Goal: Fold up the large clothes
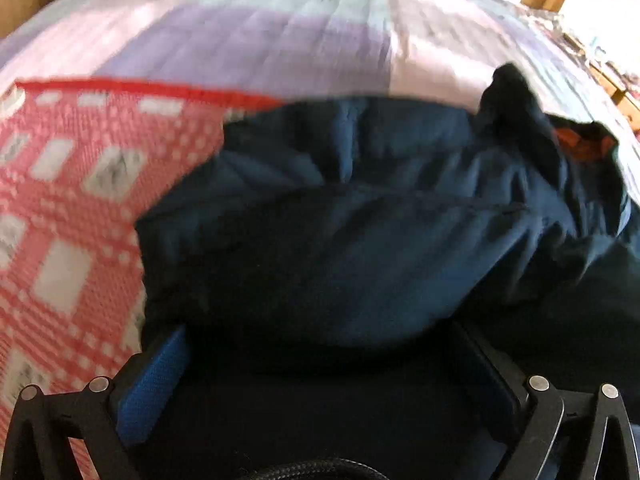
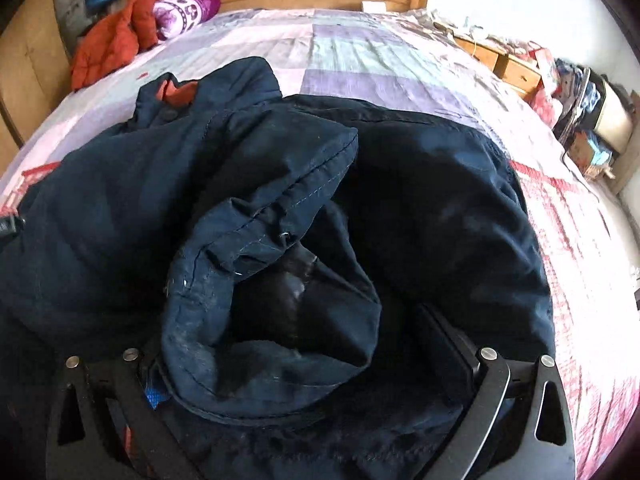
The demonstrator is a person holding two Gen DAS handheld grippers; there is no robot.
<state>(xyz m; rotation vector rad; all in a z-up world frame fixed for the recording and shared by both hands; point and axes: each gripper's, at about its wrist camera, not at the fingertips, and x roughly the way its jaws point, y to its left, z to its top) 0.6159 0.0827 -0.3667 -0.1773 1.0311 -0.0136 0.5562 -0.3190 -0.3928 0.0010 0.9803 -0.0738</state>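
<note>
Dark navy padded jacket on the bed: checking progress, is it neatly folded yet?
No. The dark navy padded jacket lies bunched, its sleeve cuff heaped on top.

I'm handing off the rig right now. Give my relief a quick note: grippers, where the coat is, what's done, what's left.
Left gripper: jaws wide open, nothing pinched, low over the coat's edge.
Right gripper: a bunched fold of the coat sits between its fingers; whether it is clamped cannot be told.
Dark navy padded coat with orange lining: heaped on the patchwork bedspread, near the foot.
Done: partly gathered.
Left: flatten, fold sleeves in, fold the body over.
</note>
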